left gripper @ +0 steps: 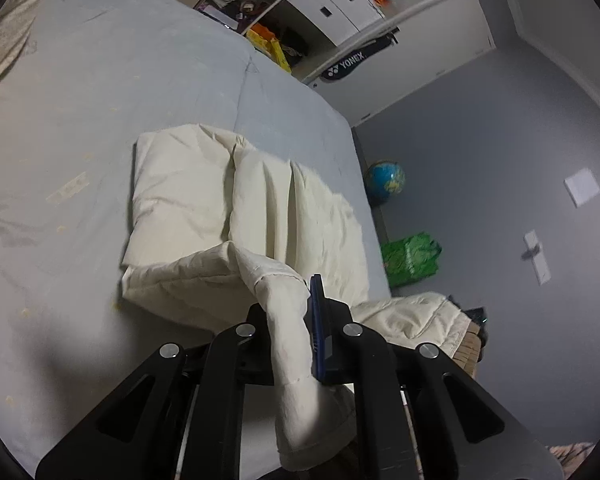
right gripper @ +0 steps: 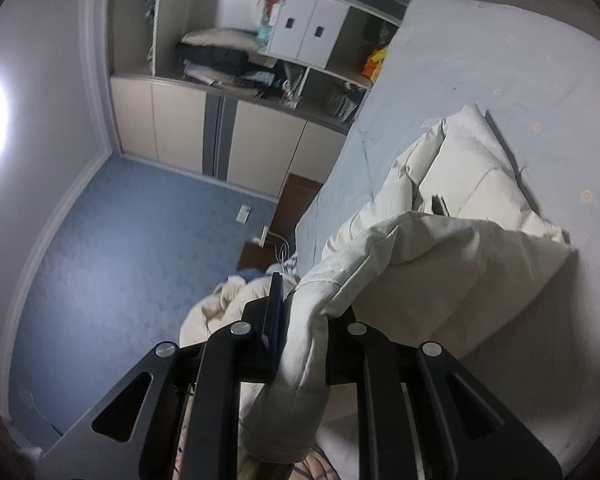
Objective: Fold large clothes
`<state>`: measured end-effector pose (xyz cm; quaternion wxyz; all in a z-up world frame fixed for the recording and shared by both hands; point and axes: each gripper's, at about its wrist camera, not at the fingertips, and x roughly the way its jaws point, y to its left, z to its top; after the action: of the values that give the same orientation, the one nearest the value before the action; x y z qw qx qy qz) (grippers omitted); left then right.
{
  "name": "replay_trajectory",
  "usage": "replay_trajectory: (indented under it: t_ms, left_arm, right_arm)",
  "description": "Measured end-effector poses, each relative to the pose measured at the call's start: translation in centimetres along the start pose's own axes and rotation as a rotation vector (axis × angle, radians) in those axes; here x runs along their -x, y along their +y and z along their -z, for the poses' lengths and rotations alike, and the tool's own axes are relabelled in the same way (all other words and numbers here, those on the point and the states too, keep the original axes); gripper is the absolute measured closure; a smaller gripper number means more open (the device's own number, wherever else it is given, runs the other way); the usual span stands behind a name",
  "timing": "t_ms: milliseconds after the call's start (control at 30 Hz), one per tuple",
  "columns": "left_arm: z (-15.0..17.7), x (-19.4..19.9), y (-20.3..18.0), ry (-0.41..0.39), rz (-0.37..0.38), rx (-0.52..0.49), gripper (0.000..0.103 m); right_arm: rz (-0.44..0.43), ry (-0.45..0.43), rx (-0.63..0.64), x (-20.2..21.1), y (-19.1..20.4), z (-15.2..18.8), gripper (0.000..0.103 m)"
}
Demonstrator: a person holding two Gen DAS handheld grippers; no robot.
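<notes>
A cream quilted garment (left gripper: 204, 216) lies partly folded on the pale blue bed (left gripper: 140, 80). My left gripper (left gripper: 290, 300) is shut on one corner of it, and the pinched cloth runs down between the jaws toward the camera. Another part of the garment (left gripper: 416, 316) hangs off the bed edge at the right. In the right wrist view the same cream garment (right gripper: 460, 200) is bunched on the bed (right gripper: 480, 60). My right gripper (right gripper: 300, 300) is shut on a thick edge of it, lifted above the mattress, with cloth hanging below the jaws.
Open shelves and white cupboards (right gripper: 236, 64) stand past the bed. A globe (left gripper: 385, 178) and a green bag (left gripper: 410, 258) sit on the blue floor (right gripper: 120, 240). A dark bedside stand (right gripper: 288, 204) with cables is beside the bed. A racket bag (left gripper: 352, 62) rests near the shelves.
</notes>
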<state>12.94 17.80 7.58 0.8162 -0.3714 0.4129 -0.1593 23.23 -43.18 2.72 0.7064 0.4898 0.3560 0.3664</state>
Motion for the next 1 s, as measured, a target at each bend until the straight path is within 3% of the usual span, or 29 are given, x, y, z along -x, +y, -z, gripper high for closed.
replay_trajectory:
  t_ms: [333,600,900,1000]
  left_arm:
    - [-7.8,-4.6,0.5,0.017,-0.029,0.054,0.092]
    - [-13.4,-11.6,5.5,0.076,-0.080,0.200,0.091]
    - [-15.7,-17.5,9.6,0.129,-0.194,0.255,0.087]
    - [-15.6,-17.8,10.5,0.139,-0.182,0.315,0.081]
  right_arm:
    - [0.036,-0.042,-0.130,-6.7,-2.8,-6.8,0.091]
    - [0.129,-0.030,-0.256,-13.2,-8.5,-10.7,0.091]
    - [0.233,0.006,-0.347,-17.2,-13.6,-12.7,0.088]
    - [0.203,0.011,-0.386,-17.1,-14.4,-12.6,0.079]
